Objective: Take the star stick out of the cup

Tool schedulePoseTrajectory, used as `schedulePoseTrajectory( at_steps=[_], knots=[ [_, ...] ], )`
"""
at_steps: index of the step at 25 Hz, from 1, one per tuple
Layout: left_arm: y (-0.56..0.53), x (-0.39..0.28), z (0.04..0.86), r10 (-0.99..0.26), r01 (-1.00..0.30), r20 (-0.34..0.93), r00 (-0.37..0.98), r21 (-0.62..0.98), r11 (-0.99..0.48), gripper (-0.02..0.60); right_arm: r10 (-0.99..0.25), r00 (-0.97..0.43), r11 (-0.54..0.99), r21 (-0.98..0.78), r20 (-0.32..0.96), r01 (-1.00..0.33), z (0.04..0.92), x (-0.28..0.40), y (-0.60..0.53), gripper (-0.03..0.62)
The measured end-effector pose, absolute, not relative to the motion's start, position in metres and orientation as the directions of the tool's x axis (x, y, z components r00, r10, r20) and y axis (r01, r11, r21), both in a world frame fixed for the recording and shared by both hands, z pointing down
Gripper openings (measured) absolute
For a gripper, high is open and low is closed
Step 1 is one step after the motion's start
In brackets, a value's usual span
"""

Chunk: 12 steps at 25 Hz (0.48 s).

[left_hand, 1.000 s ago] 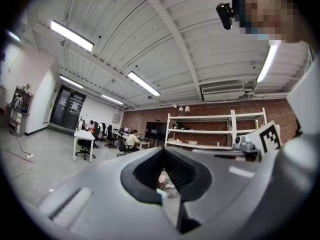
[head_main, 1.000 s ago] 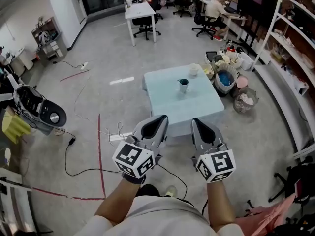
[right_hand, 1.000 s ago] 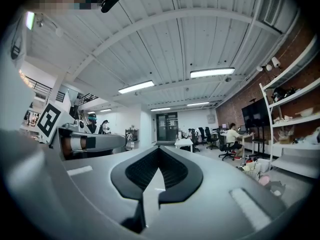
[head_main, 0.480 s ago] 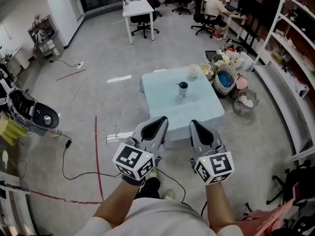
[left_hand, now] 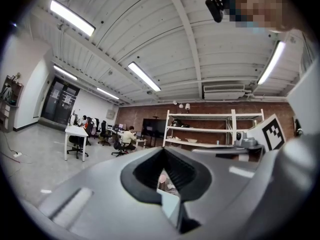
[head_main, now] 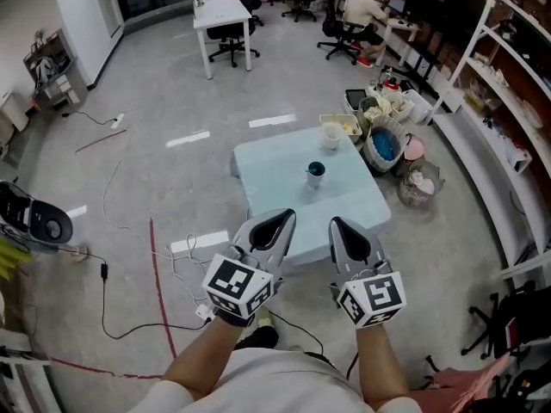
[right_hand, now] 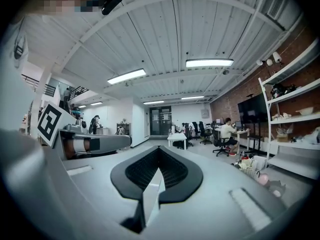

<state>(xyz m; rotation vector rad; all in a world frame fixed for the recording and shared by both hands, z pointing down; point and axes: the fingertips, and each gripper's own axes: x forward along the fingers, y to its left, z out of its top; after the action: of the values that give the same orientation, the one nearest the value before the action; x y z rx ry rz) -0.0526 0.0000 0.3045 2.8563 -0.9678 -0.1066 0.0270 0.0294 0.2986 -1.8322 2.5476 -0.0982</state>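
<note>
Left hand-held gripper [head_main: 280, 217]: jaws together, holding nothing, raised in front of the person.
Right hand-held gripper [head_main: 337, 223]: jaws together, holding nothing, just beside the left.
Desk [head_main: 275, 179]: pale blue, beyond both grippers.
Cup [head_main: 316, 173]: upright near the desk's middle, well apart from both grippers; contents too small to make out.

The square pale mint-blue table [head_main: 275, 166] bore a small cup [head_main: 316, 174], light grey at its sides and dark teal at its mouth. The left gripper [head_main: 274, 223] and right gripper [head_main: 343, 228] were grey-shelled with black ribbed pads, and their cubes white with black square markers. The glossy grey floor [head_main: 172, 101] was crossed by red tape lines [head_main: 157, 265].
</note>
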Motion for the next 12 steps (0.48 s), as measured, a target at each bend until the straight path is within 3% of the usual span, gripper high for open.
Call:
schedulePoseTrajectory(
  at_steps=[12],
  knots=[
    [-0.086, -0.034, 0.344, -0.529, -0.521, -0.002, 0.849, 0.166, -0.837, 0.006, -0.966, -0.227, 0.225, -0.03, 0.125, -0.974, 0.341, 0.036, -0.052, 0.009]
  ],
)
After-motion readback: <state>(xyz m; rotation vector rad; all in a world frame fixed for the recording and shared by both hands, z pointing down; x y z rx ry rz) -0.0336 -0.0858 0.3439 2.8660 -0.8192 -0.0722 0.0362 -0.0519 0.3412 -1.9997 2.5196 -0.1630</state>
